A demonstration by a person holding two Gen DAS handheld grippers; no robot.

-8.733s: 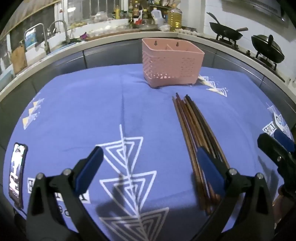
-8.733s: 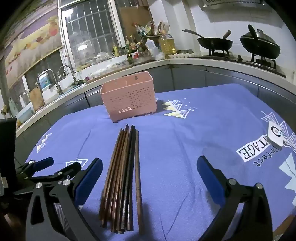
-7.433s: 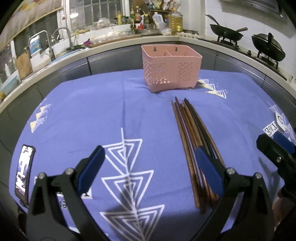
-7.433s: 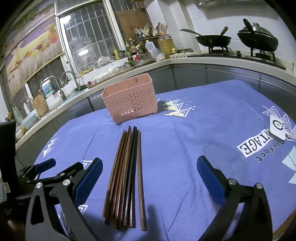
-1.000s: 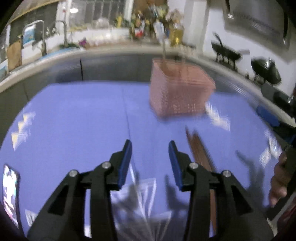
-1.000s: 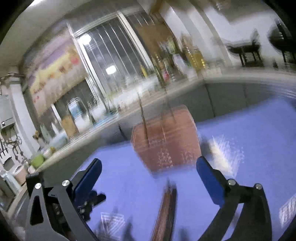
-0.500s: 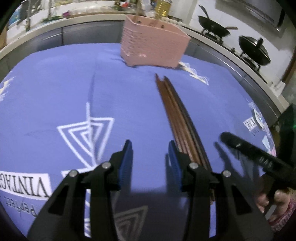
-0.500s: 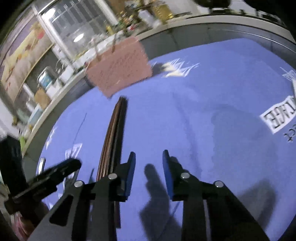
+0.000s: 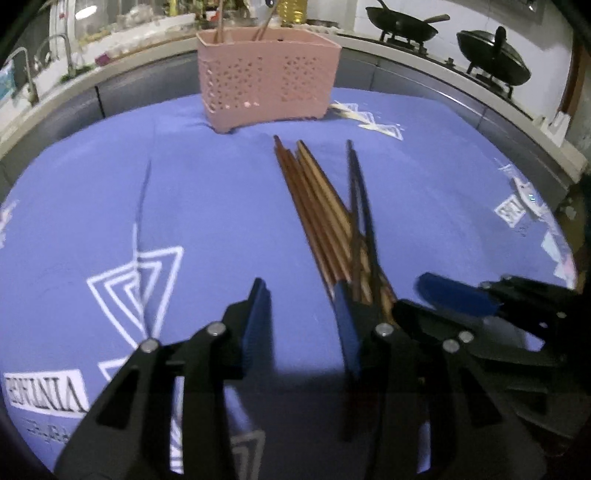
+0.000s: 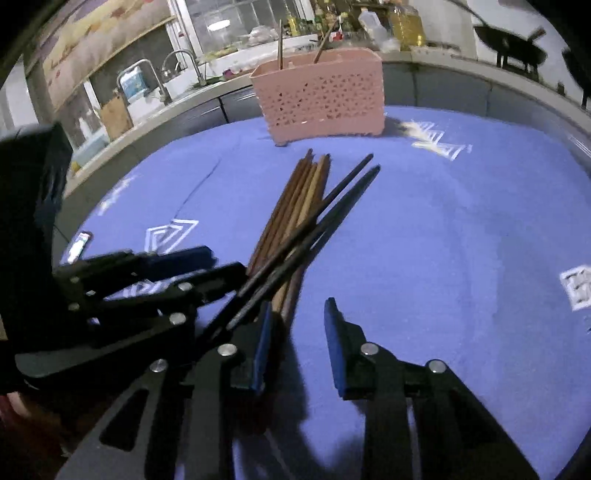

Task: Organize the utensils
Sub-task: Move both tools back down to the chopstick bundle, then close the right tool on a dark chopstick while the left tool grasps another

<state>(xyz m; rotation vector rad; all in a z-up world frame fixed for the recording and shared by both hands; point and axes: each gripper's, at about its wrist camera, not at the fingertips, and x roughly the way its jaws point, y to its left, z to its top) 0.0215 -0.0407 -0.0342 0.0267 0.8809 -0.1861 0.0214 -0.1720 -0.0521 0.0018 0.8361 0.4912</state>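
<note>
The chopsticks [image 9: 325, 221] are spread on the blue cloth [image 9: 203, 192] at 6 o'clock of the pink basket [image 9: 267, 79], with 2 more seen standing inside it, while nothing is gripped by the closing left gripper [image 9: 301, 325] or the part-open right gripper [image 10: 297, 343].

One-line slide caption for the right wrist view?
Right claw, empty, beside brown and black chopsticks on blue tablecloth; pink basket behind holds two.

A blue cloth [image 9: 207, 206] with white triangle prints covers the table. Behind it, a faucet [image 10: 184, 70] stands over a sink and bottles [image 10: 402, 22] crowd the sill. Two dark woks [image 9: 402, 26] sit on the stove. A phone [image 10: 79, 245] lies near the cloth's left edge
</note>
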